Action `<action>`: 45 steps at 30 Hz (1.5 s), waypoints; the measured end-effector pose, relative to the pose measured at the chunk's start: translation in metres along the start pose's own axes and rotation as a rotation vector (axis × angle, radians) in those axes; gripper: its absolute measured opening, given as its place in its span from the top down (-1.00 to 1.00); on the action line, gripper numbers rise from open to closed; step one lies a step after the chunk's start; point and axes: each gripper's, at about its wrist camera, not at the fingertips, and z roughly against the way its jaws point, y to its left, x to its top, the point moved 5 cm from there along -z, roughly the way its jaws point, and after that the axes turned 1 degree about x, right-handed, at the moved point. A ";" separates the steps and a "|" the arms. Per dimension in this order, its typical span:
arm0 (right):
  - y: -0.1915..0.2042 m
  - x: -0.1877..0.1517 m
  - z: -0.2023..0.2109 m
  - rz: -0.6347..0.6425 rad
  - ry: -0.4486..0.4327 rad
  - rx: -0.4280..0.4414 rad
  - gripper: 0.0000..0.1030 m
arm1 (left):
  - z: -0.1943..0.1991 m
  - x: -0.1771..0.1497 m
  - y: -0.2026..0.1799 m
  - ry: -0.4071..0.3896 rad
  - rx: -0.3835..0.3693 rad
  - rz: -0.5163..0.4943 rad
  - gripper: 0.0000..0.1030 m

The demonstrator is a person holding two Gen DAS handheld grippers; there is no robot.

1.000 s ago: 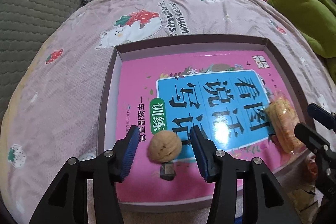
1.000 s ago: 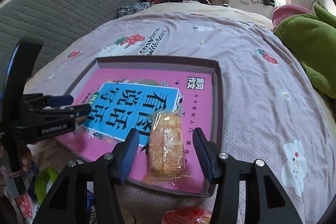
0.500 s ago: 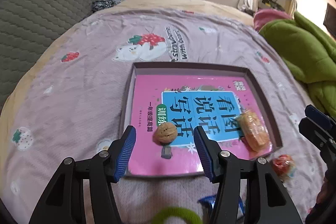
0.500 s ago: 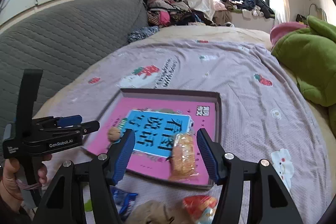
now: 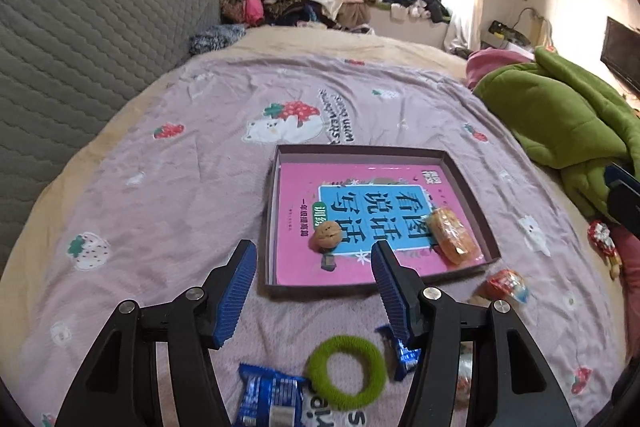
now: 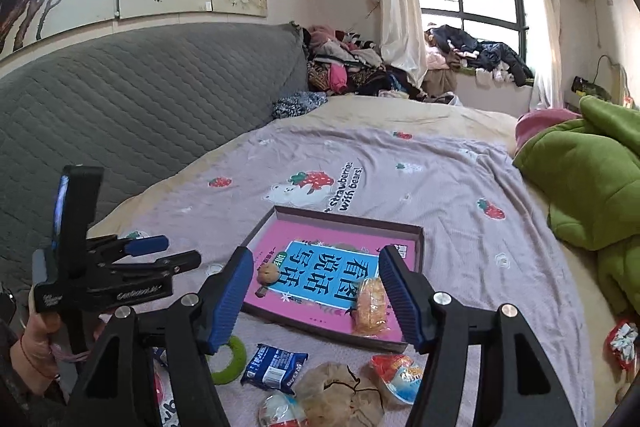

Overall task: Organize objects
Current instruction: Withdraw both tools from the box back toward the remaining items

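Both of your hand-held grippers are now drawn back and raised above the bed (image 5: 168,147), where a second ago each sat low over the shallow box (image 5: 472,183). The left hand-held gripper (image 5: 312,291) is opening, nothing between its blue pads; the right hand-held gripper (image 6: 316,301) is opening too, equally empty.

What you set down stays put: the walnut (image 5: 327,235) rests on the pink book (image 5: 296,211) lining the box, near its front left, and the wrapped cake (image 5: 452,235) lies at the book's front right, close to the box wall. The two are apart and neither touches a pad.

With the retreat, the unsorted pile has come into view on the bedspread in front of the box: a green hair ring (image 5: 346,371), a blue snack packet (image 6: 274,367), a red-and-white wrapped sweet (image 6: 396,371) and a crumpled brown paper bag (image 6: 340,399). That reads as two items delivered and your next pick waiting below, most likely the ring or the blue packet nearest your left jaws.
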 end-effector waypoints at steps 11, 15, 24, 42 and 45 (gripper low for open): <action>0.009 -0.026 0.032 -0.063 0.026 -0.024 -0.26 | 0.052 -0.026 -0.004 -0.068 0.056 -0.031 -0.19; 0.010 -0.039 0.038 -0.085 0.034 -0.030 -0.26 | 0.064 -0.040 -0.002 -0.079 0.076 -0.028 -0.19; 0.017 -0.060 0.050 -0.111 0.052 -0.033 -0.26 | 0.080 -0.060 -0.004 -0.069 0.073 -0.009 -0.19; 0.042 -0.085 0.071 -0.064 0.040 -0.049 -0.26 | 0.101 -0.080 -0.012 -0.054 0.061 -0.031 -0.19; 0.042 -0.087 0.071 -0.056 0.041 -0.053 -0.26 | 0.102 -0.083 -0.011 -0.051 0.055 -0.028 -0.19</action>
